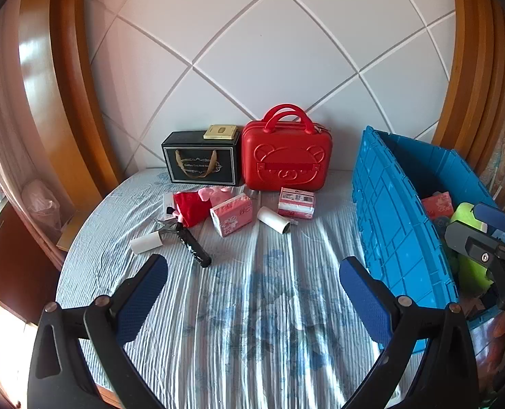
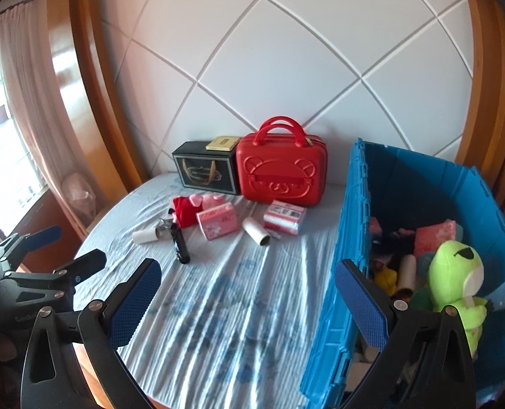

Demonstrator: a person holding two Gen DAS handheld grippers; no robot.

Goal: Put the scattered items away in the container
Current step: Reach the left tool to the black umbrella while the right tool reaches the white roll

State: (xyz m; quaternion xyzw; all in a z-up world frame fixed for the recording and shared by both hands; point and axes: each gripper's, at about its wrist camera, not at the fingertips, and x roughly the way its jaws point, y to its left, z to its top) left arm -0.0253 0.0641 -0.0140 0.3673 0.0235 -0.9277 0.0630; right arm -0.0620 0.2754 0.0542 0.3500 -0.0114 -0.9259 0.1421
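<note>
1. The left hand-held gripper (image 1: 252, 293) is hovering over the bed (image 1: 252, 306) with its jaws standing wide and nothing lying between them.
2. The right hand-held gripper (image 2: 247, 301) is also gaping wide and carrying nothing, hanging over the near left wall of the crate (image 2: 337, 289).
3. The blue crate is sitting on the right of the bed, open at the top, with a green plush (image 2: 457, 272), a pink pack (image 2: 434, 237) and other small items lying inside.
4. Scattered items are lying on the bed left of the crate, toward the far side: a black tube (image 1: 196, 247), two white rolls (image 1: 146, 242) (image 1: 273, 220), a pink tissue pack (image 1: 232, 214), a red-and-white pack (image 1: 296, 203) and a red-and-pink soft toy (image 1: 197, 204).
5. A black box (image 1: 201, 162) and a red case (image 1: 286, 156) are standing side by side against the far headboard (image 1: 269, 51).
</note>
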